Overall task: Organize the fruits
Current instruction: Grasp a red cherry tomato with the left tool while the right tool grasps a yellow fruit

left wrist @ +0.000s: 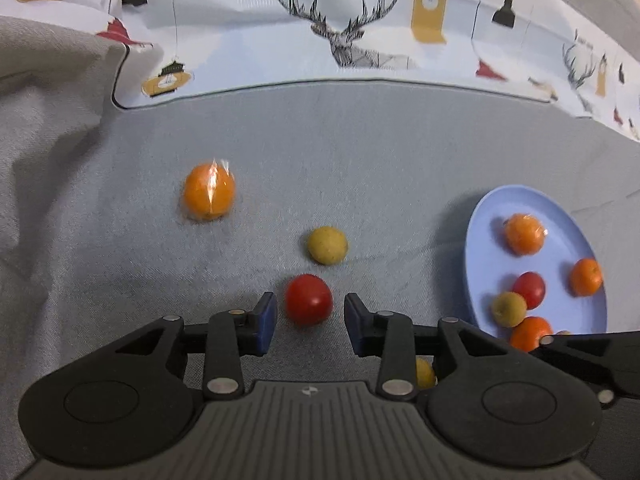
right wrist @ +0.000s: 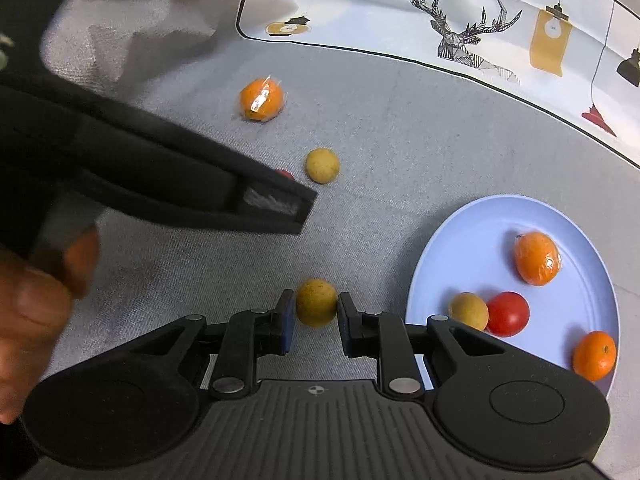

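My left gripper [left wrist: 310, 318] is open, its blue pads on either side of a red tomato [left wrist: 308, 299] on the grey cloth, not touching it. A yellow fruit [left wrist: 327, 245] lies just beyond, and a wrapped orange [left wrist: 208, 192] further left. My right gripper [right wrist: 314, 316] is shut on a yellow fruit [right wrist: 316, 302] at cloth level. The pale blue plate [right wrist: 440, 256] to its right holds several fruits: a wrapped orange [right wrist: 537, 257], a tomato [right wrist: 508, 314], a yellow fruit [right wrist: 468, 311] and a small orange [right wrist: 594, 355]. The plate also shows in the left wrist view [left wrist: 486, 224].
The left gripper's black body [right wrist: 160, 176] crosses the right wrist view and hides most of the red tomato. A patterned white cloth [left wrist: 320, 32] lies along the back. Folded grey fabric [left wrist: 40, 140] rises at the left. A hand [right wrist: 36, 296] shows at the lower left.
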Available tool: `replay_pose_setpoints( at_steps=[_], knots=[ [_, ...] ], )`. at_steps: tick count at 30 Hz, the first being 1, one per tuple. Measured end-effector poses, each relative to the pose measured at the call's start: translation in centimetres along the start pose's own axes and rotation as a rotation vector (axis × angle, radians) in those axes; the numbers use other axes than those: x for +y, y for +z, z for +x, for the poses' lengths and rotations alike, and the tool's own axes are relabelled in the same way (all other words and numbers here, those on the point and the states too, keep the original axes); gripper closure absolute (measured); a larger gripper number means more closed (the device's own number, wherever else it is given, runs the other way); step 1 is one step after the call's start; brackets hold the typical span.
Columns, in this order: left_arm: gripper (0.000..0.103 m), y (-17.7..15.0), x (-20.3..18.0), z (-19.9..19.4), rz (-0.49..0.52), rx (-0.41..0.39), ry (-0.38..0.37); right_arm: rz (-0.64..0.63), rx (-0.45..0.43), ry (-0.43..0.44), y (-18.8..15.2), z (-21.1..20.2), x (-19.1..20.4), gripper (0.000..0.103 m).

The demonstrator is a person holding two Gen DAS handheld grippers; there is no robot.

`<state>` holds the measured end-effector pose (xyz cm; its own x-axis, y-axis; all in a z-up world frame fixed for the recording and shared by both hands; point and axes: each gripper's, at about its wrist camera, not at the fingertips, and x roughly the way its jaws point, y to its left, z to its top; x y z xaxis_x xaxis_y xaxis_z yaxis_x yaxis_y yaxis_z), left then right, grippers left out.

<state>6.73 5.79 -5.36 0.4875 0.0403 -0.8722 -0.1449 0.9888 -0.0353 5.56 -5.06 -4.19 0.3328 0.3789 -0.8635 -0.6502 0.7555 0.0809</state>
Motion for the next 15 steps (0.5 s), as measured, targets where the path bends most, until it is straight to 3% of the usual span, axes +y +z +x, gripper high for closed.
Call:
replay_pose_setpoints(
  at_steps=[2, 4, 10, 15],
  knots=[
    [0.063, -0.1, -0.2, 0.5, 0.004, 0.017, 0.005, -0.002, 0.002, 0.0, 0.1, 0.2, 0.0, 0.079],
    [0.075, 0.0, -0.3, 0.8, 0.013, 0.027, 0.013, -0.003, 0.002, 0.001, 0.1, 0.2, -0.1, 0.079],
    [0.075, -0.1, 0.7, -0.2, -0.004, 0.004, 0.035, 0.008, -0.027, 0.016, 0.3, -0.1, 0.0, 0.079],
    [0.075, -0.4, 1.5, -0.3, -0.006, 0.03, 0.057, -0.009, -0.011, 0.031, 0.3, 0.1, 0.6, 0.079]
  ],
)
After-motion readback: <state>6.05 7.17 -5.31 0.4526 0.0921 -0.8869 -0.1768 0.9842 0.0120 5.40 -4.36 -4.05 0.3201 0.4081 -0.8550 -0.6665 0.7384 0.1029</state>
